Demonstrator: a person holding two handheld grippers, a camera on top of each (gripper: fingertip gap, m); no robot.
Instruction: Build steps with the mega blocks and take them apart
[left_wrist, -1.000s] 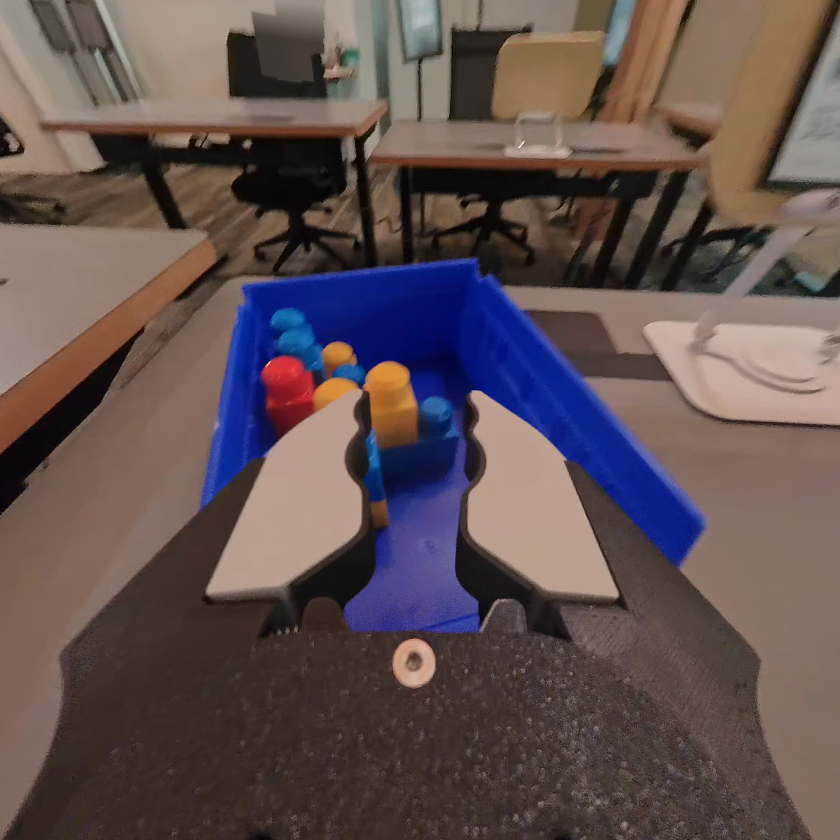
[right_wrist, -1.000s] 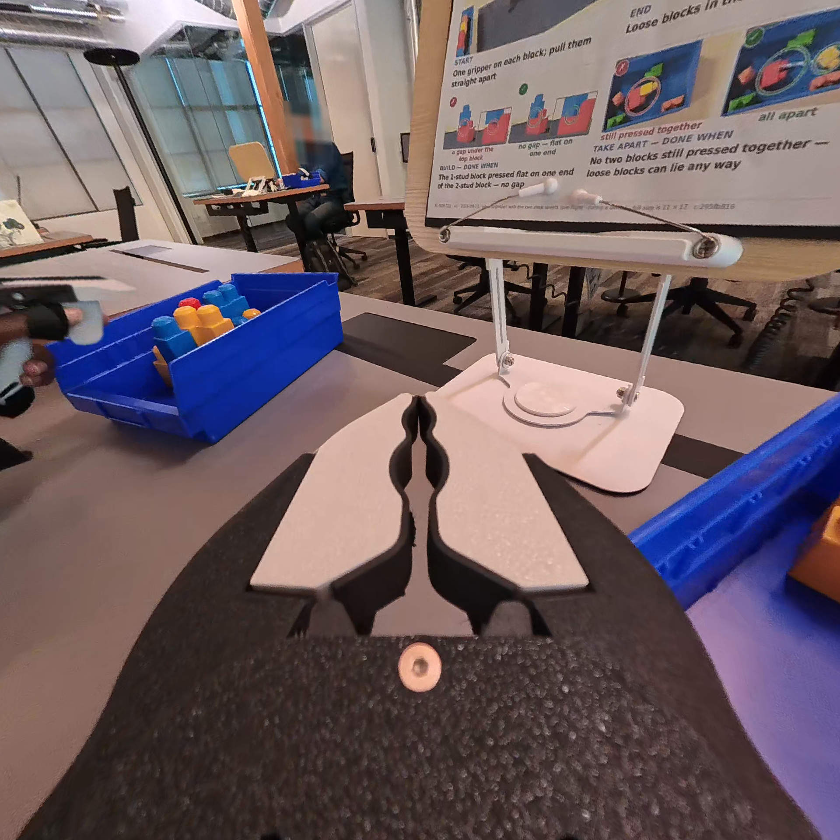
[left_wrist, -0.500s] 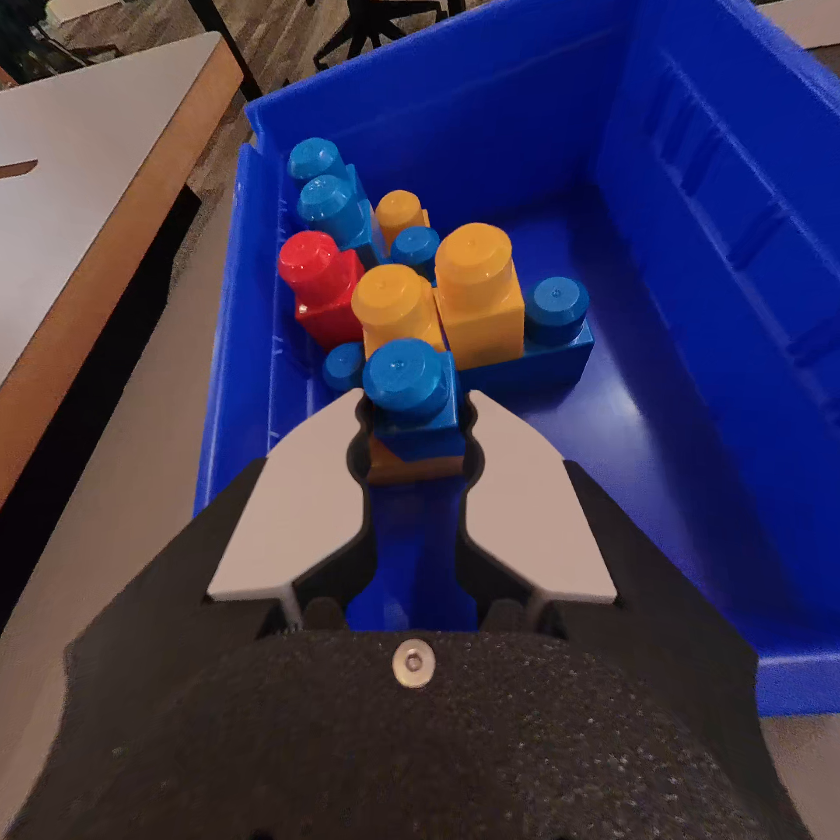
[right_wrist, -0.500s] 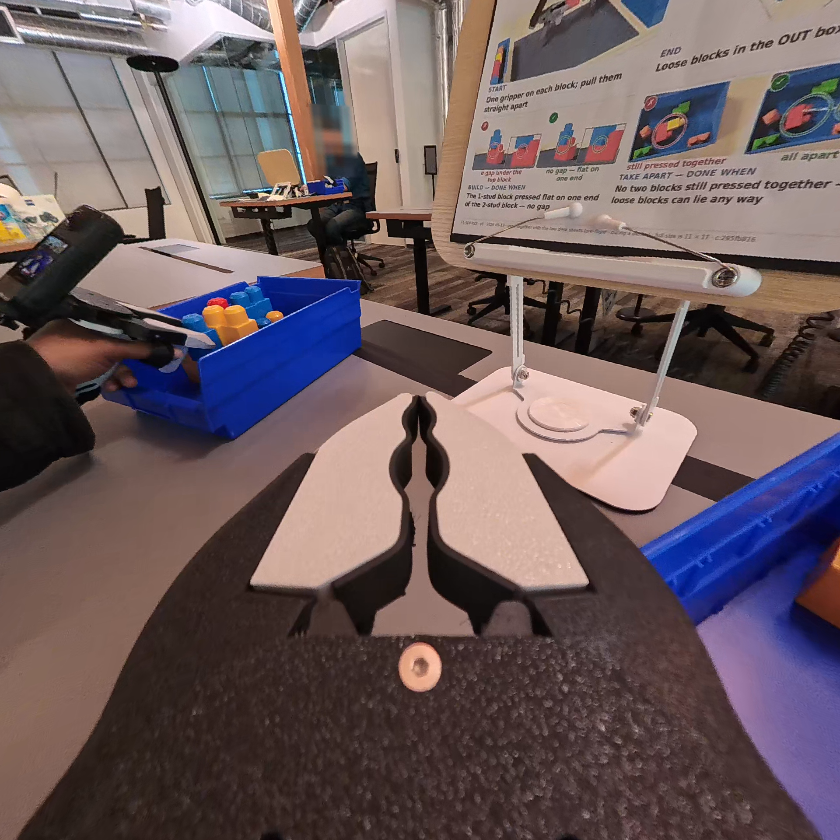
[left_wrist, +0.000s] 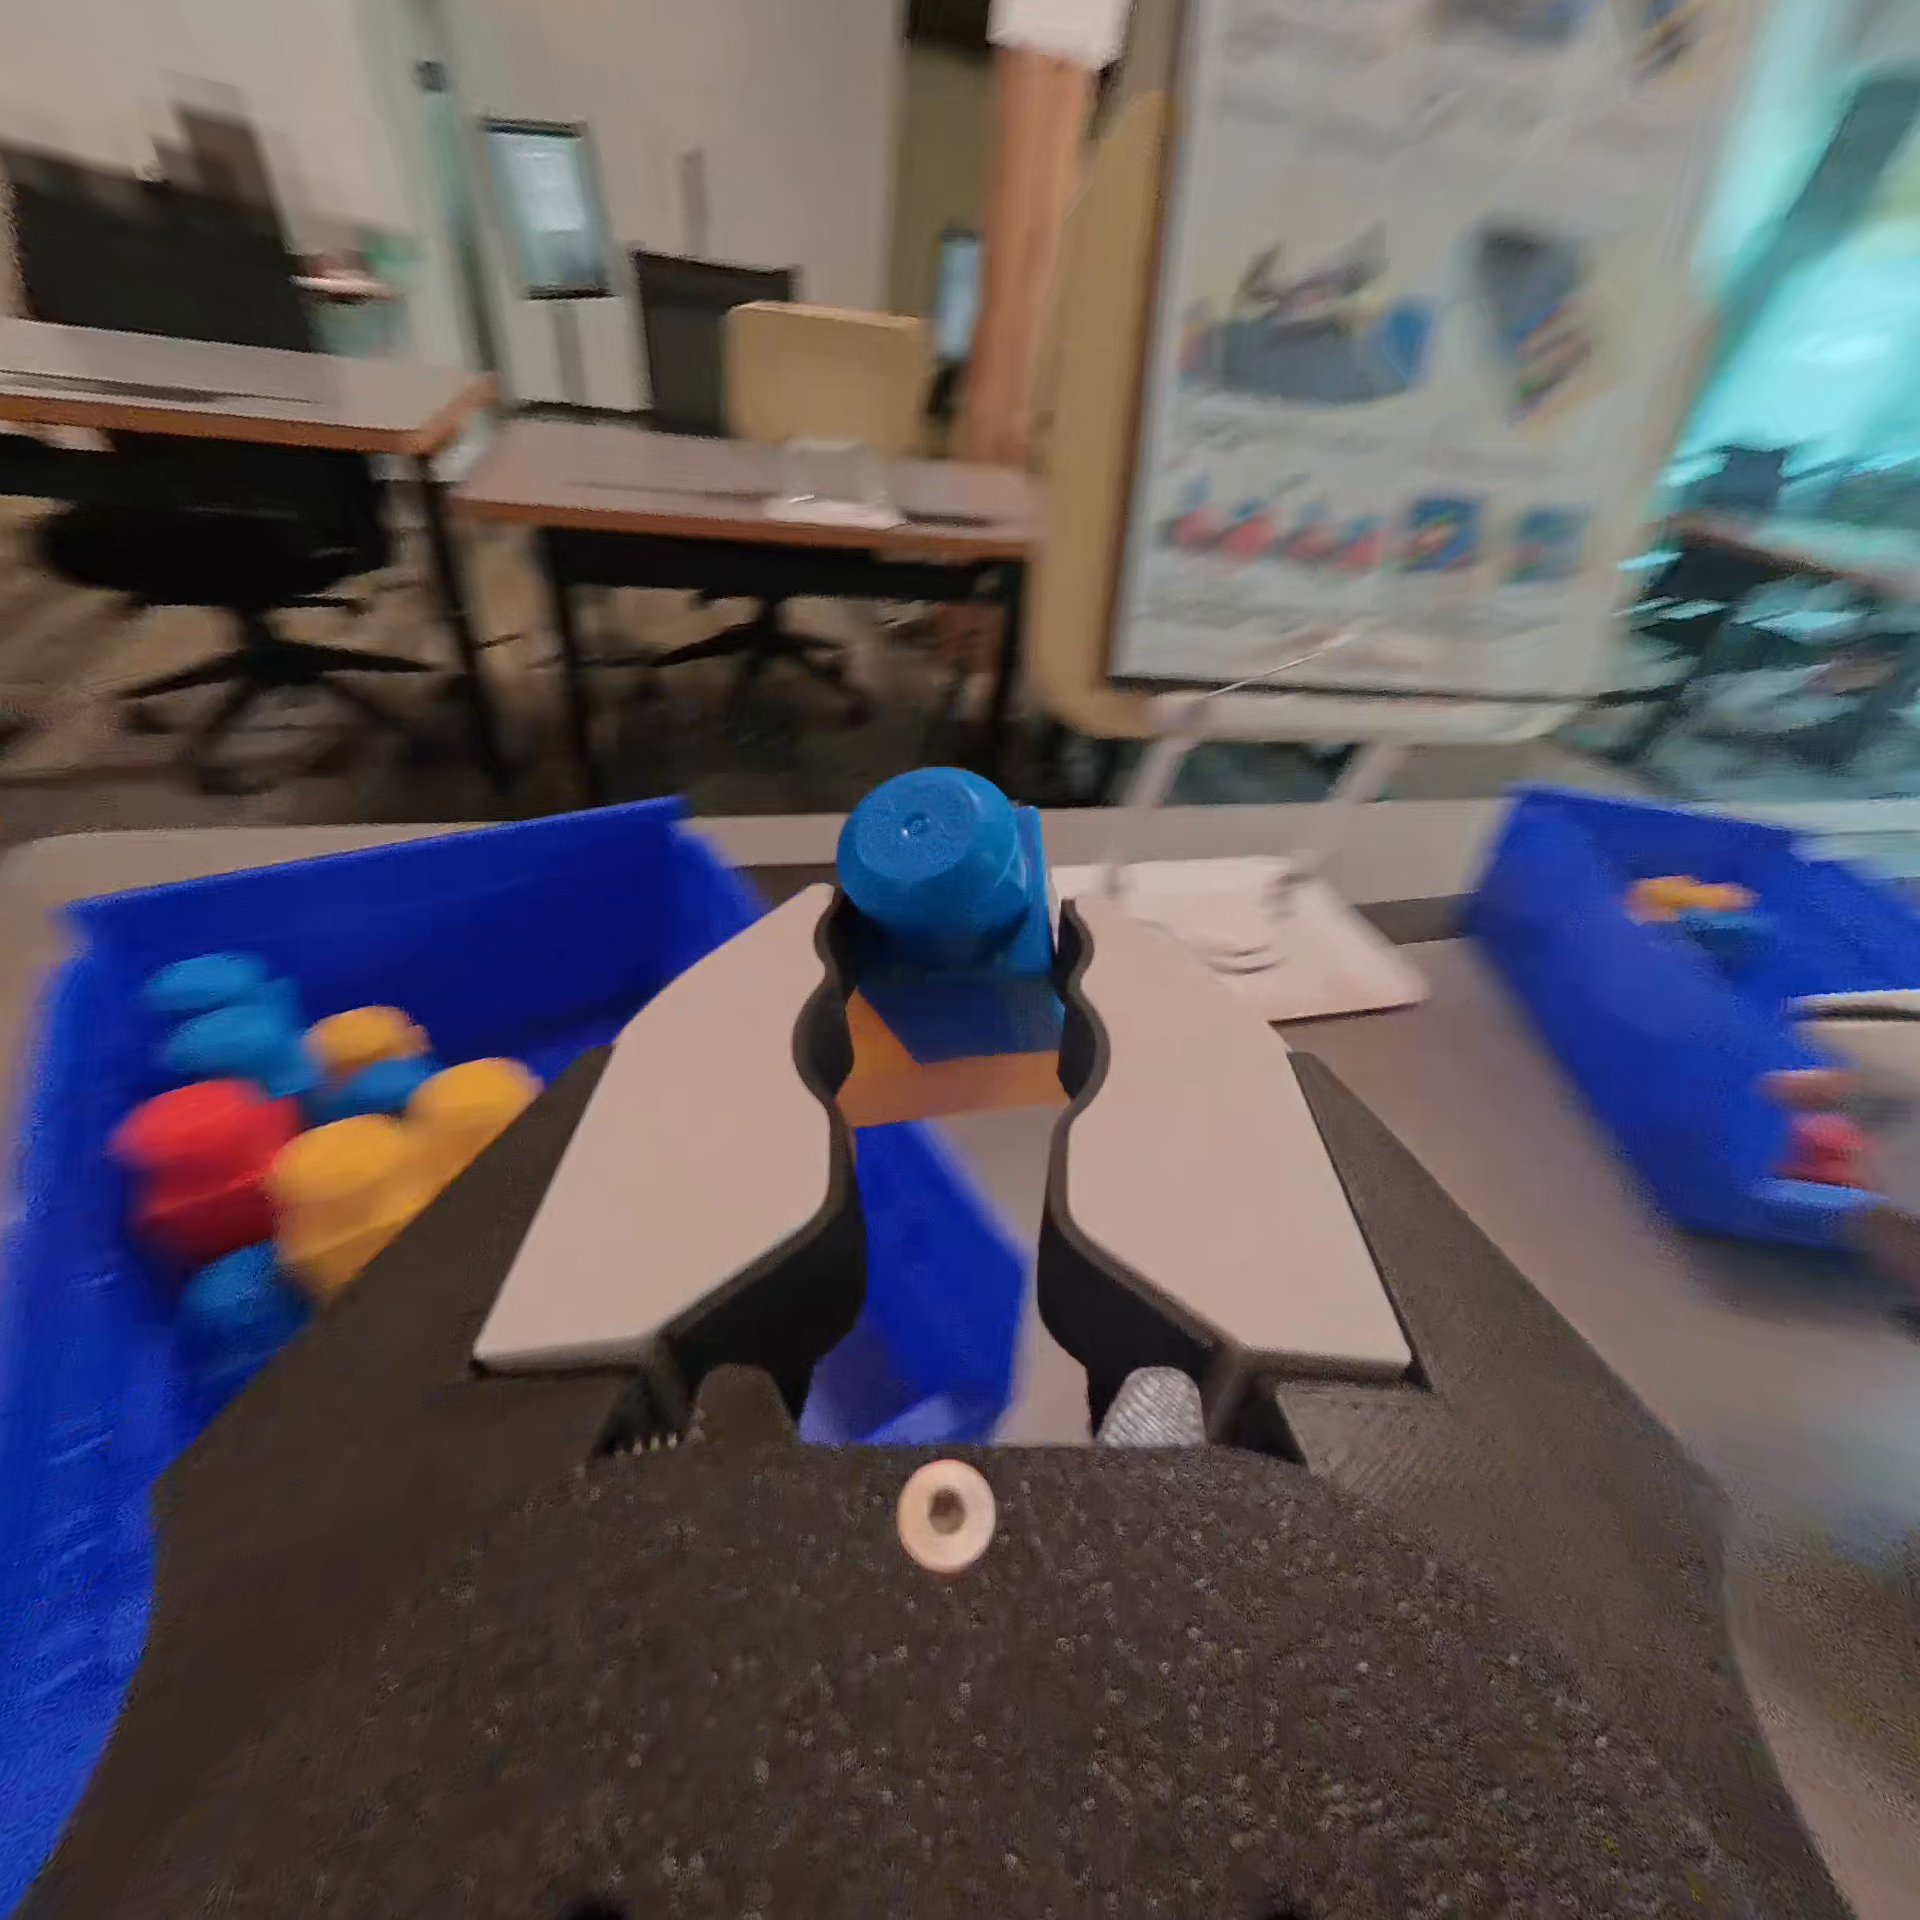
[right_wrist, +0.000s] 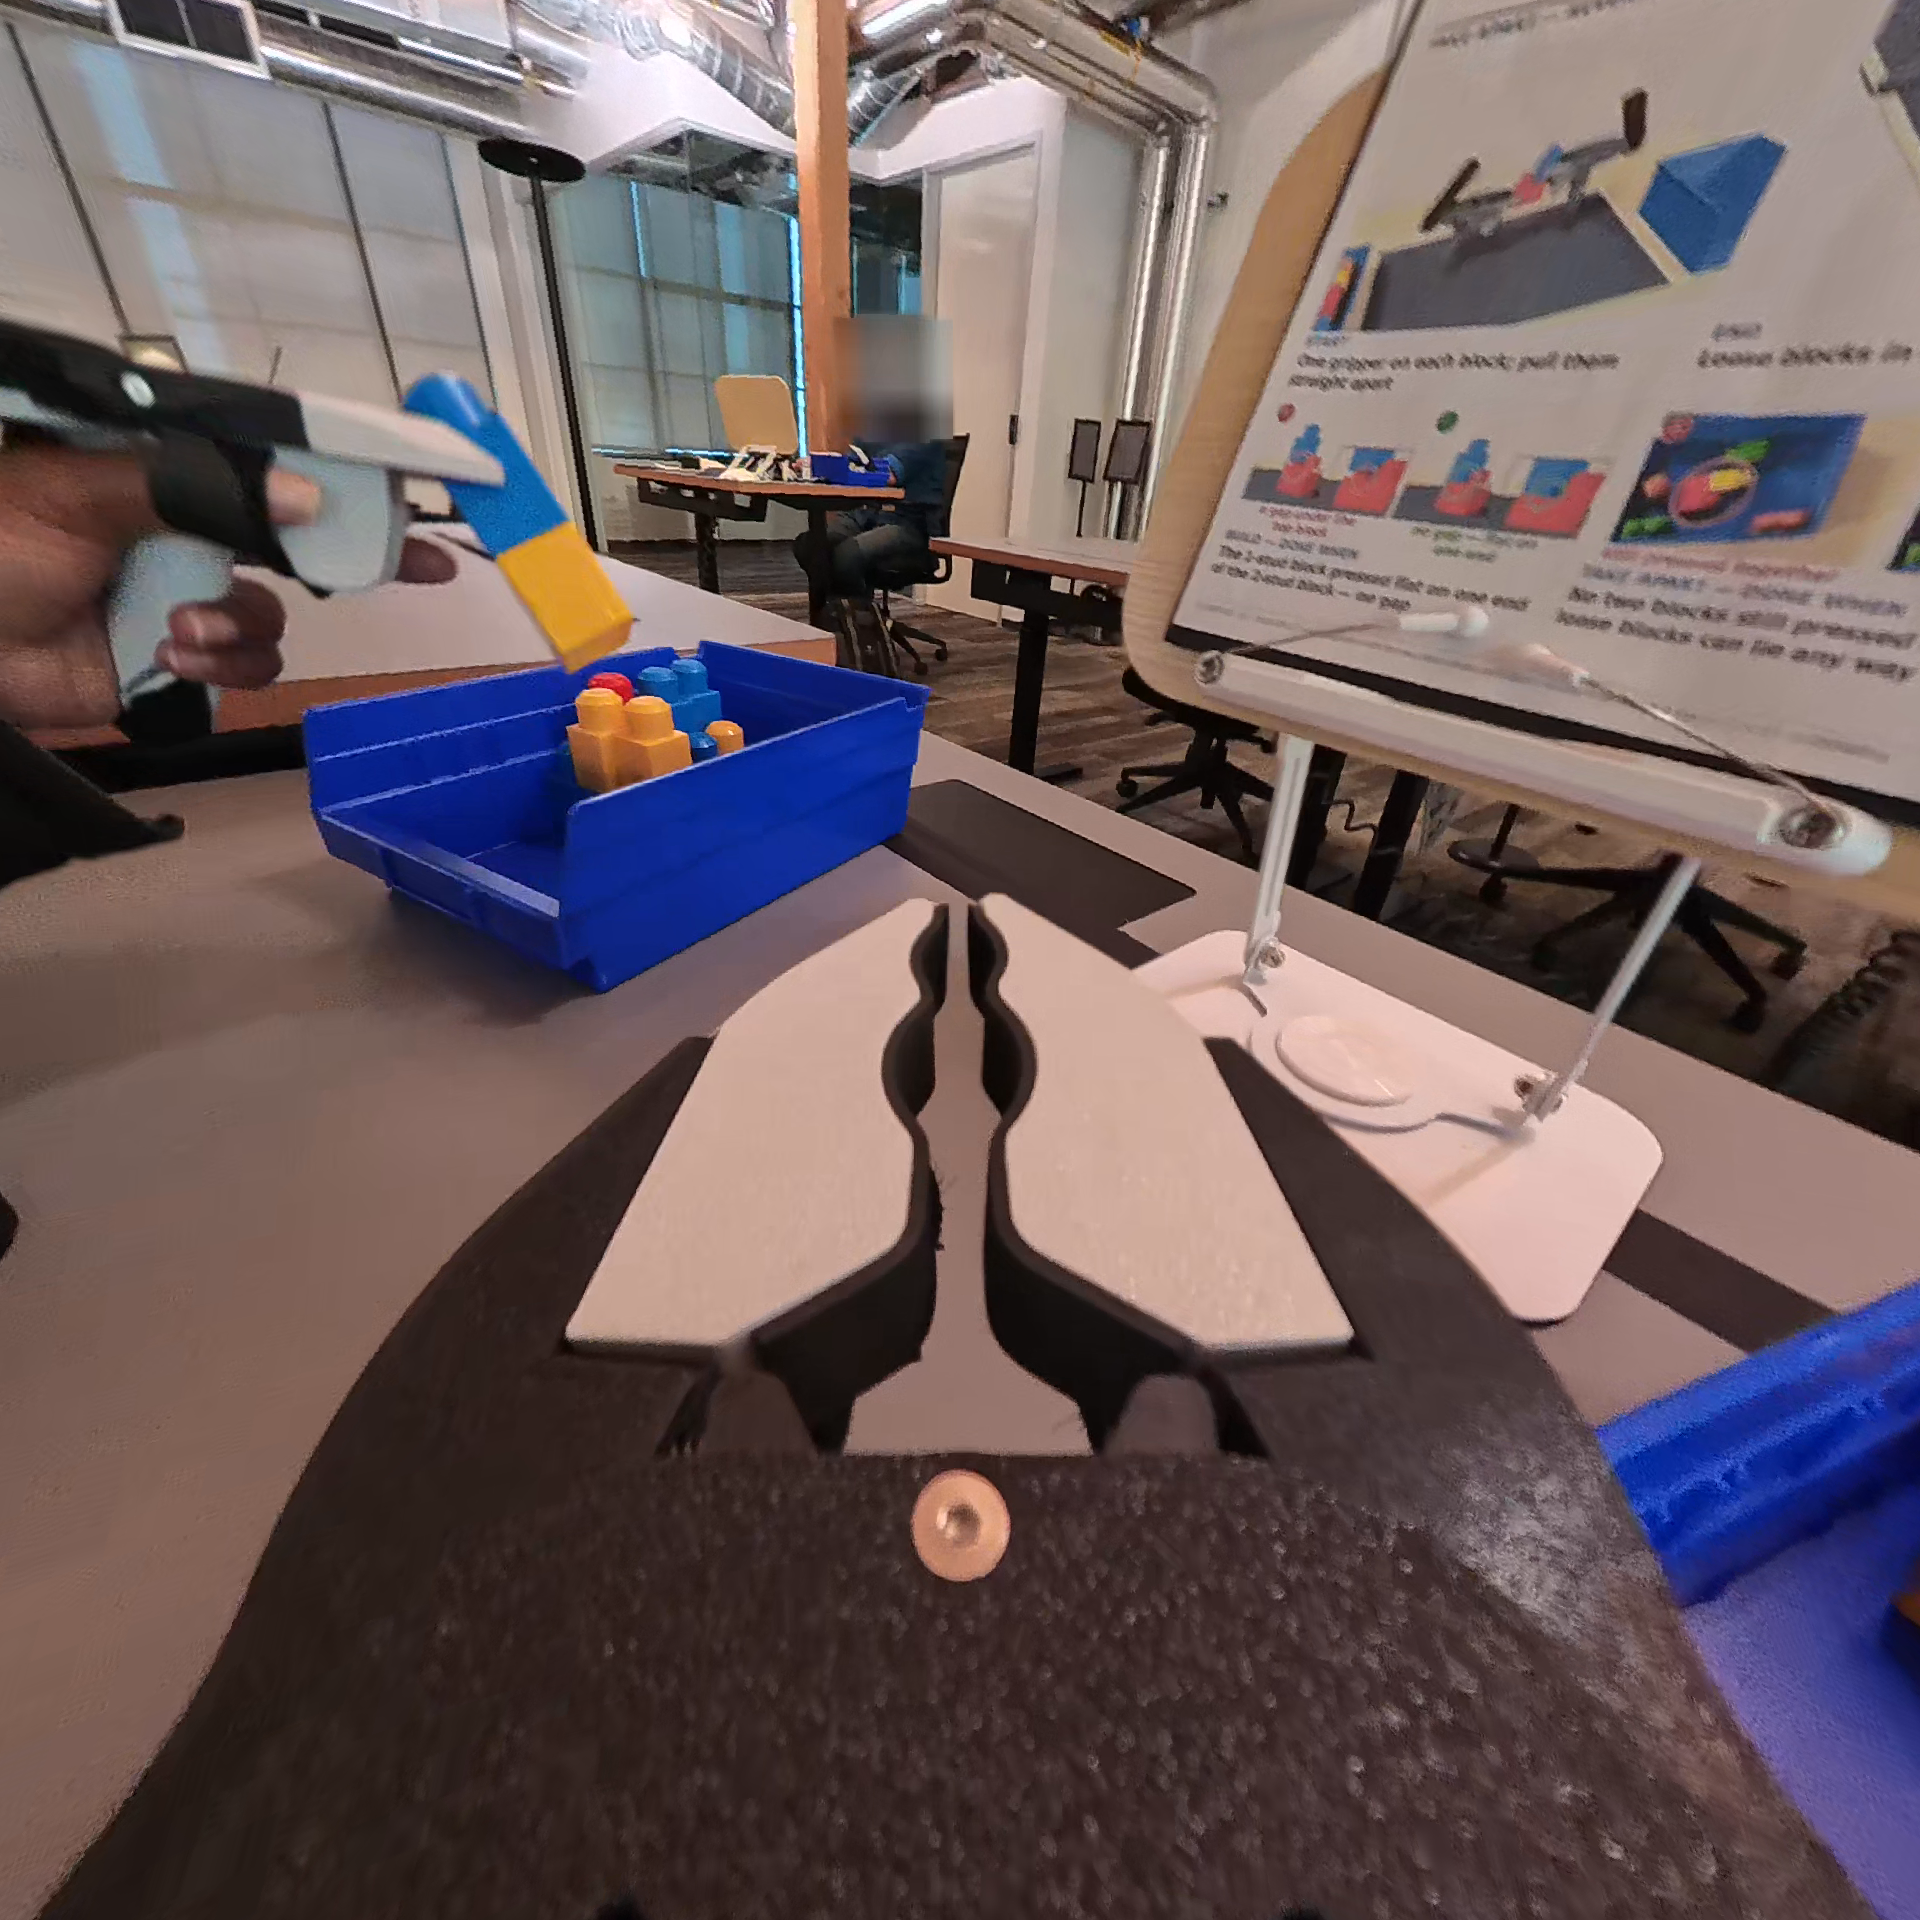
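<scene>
My left gripper is shut on a blue block that is pressed onto a yellow block. It holds the pair in the air above the right wall of the blue bin. The right wrist view shows that gripper with the blue block and yellow block tilted above the bin. Several red, yellow and blue blocks stay in the bin. My right gripper is shut and empty, low over the grey table.
A white stand with an instruction board is behind the black mat. A second blue bin with a few blocks sits at the right; its corner shows in the right wrist view. A person's hand holds the left gripper. The tips of one gripper are about 30 centimetres away from the tips of the other.
My left gripper closed on the blue-and-yellow block pair in the bin, then lifted it out and swung right. My right gripper stayed shut and turned slightly left.
</scene>
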